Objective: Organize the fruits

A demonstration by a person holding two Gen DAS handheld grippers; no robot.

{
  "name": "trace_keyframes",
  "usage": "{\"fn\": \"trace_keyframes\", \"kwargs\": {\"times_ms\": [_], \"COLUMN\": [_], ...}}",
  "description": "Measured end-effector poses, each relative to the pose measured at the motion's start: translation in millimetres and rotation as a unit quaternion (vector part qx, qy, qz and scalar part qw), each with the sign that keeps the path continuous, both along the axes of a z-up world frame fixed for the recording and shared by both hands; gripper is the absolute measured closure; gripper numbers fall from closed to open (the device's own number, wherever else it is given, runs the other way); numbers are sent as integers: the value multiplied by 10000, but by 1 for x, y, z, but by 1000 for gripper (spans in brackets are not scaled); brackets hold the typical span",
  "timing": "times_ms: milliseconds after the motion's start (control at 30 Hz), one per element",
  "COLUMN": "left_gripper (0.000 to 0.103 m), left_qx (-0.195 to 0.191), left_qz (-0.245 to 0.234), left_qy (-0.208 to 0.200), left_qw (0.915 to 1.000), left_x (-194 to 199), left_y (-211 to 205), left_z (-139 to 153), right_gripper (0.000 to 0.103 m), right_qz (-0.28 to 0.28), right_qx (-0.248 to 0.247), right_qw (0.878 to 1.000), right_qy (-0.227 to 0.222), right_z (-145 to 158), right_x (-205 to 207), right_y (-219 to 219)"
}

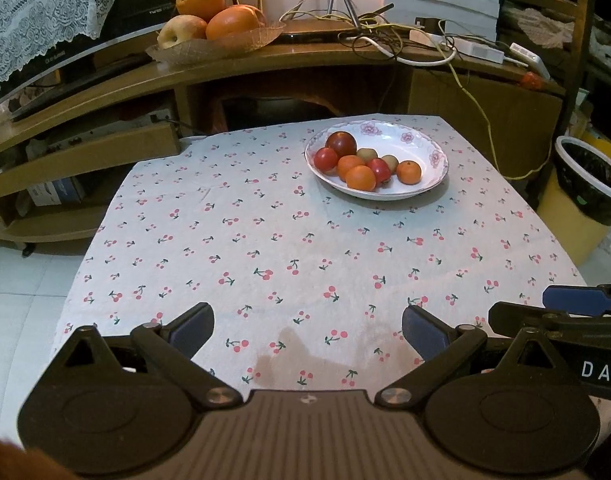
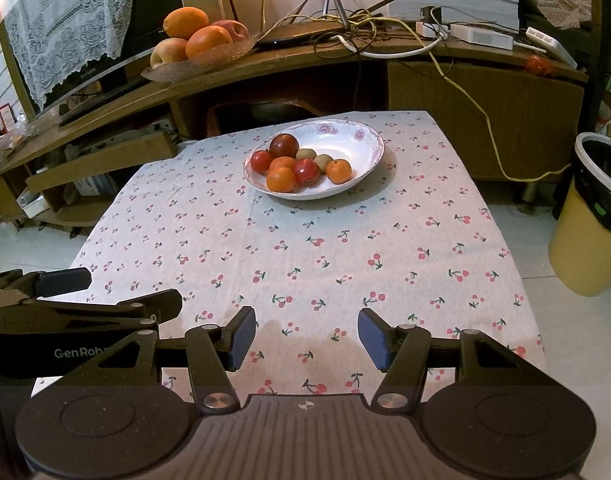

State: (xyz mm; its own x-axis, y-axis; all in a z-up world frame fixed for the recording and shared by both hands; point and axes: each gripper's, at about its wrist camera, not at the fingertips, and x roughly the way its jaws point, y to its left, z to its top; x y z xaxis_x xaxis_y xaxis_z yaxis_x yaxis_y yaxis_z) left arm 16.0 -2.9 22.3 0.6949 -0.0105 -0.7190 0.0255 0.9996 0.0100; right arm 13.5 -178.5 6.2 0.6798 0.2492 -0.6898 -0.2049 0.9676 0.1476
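Both tools gape, clear of the fruit bowl (image 1: 433,184).

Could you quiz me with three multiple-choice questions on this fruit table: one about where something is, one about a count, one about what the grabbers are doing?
1. Where does the white plate stand?
A. at the far end of the cherry-print cloth
B. on the floor
C. on the wooden shelf

2. How many small orange fruits lie in that plate?
A. one
B. three
C. six

3. How do the left gripper and right gripper stand?
A. both open, holding nothing
B. both shut on fruit
C. one holds the plate

Answers:
1 A, the cloth lies under it.
2 B, three orange ones show among red and brownish fruits.
3 A, only cloth shows between their fingers.
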Motion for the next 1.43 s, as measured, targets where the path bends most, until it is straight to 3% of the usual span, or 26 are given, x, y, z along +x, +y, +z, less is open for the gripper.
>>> {"fn": "trace_keyframes", "kwargs": {"times_ms": [1433], "left_gripper": [0], "left_qx": [120], "left_qz": [1], "left_qy": [-76], "left_qw": [9999], "left_x": [-7], "left_y": [0], "left_z": [0], "right_gripper": [42], "right_qz": [0], "right_qx": [-49], "right_qw": [10000], "right_qy": [-6], "right_z": [-3], "right_x": [-8], "right_y": [0]}}
